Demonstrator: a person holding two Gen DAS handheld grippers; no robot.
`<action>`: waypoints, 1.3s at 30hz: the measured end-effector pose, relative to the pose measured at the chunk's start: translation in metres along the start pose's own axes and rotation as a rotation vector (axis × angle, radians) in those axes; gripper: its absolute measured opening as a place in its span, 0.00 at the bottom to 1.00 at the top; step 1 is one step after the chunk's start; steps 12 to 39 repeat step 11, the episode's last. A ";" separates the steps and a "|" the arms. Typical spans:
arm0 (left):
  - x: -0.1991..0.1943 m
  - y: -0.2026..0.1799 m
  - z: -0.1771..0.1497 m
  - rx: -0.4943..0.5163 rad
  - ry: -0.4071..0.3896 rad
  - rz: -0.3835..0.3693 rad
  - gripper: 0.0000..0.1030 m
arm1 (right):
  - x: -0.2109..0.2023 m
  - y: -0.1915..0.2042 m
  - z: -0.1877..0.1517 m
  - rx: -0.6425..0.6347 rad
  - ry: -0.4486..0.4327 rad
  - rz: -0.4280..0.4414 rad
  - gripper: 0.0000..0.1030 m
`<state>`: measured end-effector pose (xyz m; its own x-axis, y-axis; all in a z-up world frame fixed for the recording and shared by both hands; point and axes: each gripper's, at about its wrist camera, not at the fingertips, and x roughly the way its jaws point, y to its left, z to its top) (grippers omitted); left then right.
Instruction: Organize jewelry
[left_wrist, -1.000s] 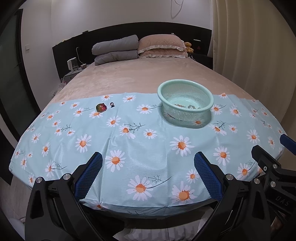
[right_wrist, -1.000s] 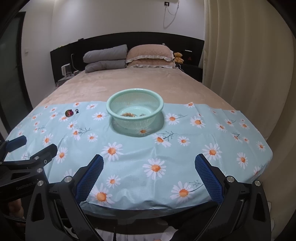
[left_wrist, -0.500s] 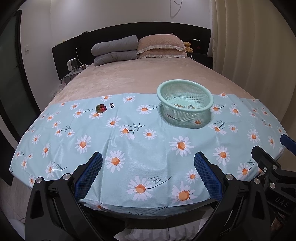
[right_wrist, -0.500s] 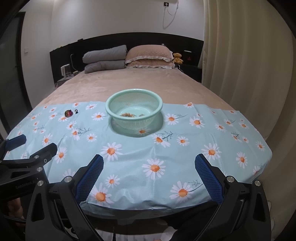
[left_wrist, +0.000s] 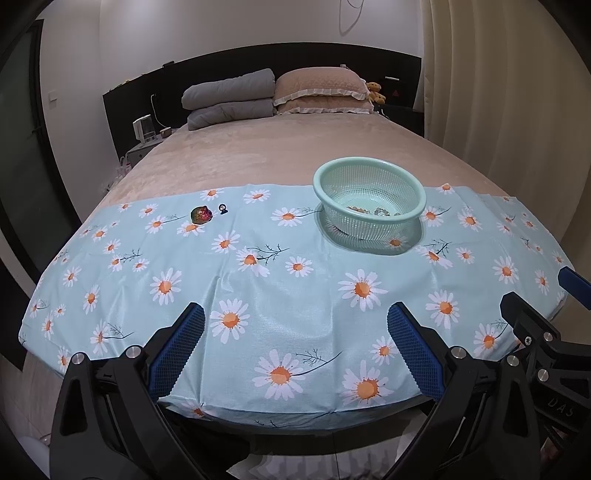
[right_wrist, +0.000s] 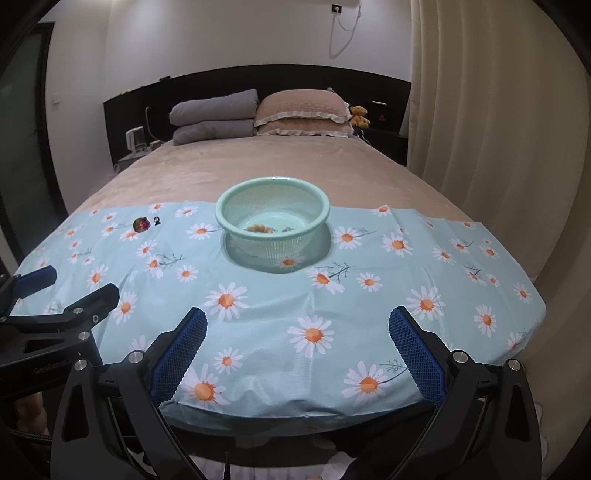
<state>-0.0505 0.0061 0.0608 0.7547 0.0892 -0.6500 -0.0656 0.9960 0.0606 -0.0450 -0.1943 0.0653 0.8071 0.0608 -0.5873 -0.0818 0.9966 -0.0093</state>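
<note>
**A:** On the daisy cloth (left_wrist: 295, 295) at the foot of the bed (left_wrist: 295, 155), where were the pieces found?

**B:** Two loose pieces were seen at the cloth's far left: a multicoloured brooch (left_wrist: 201, 214) and, just beside it, a small dark ring-like piece (left_wrist: 222, 209). More jewelry was seen in the basket (left_wrist: 369, 177), which stood well apart from them, to the right.

**A:** How were the grippers held?

**B:** The left gripper (left_wrist: 295, 350) was held wide open over the near edge, nothing between its blue pads (left_wrist: 177, 350). The right gripper (right_wrist: 297, 350) was spread just as wide and was likewise empty. Neither was near any piece.

**A:** How was the step judged best done?

**B:** A reach for the loose pair was judged the likely step, and the left gripper the nearer one. A low approach was advised, with the pads brought down on either side of the brooch alone, so that the ring-like piece would not be knocked away. A light squeeze was thought enough; the cloth could be pinched up if the pads were pressed too deep.

**A:** How did the brooch look?

**B:** Rounded and glossy, with red, green and dark patches. Finer detail could not be made out. The basket's contents were seen only as small brownish and pale bits.
</note>
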 end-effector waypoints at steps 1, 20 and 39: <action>0.000 0.000 0.000 0.000 0.001 0.000 0.94 | 0.000 -0.001 0.000 0.000 -0.001 0.000 0.92; 0.008 0.001 -0.001 -0.004 0.047 -0.008 0.94 | 0.001 0.000 0.000 0.003 0.003 0.001 0.92; 0.008 0.001 -0.001 -0.004 0.047 -0.008 0.94 | 0.001 0.000 0.000 0.003 0.003 0.001 0.92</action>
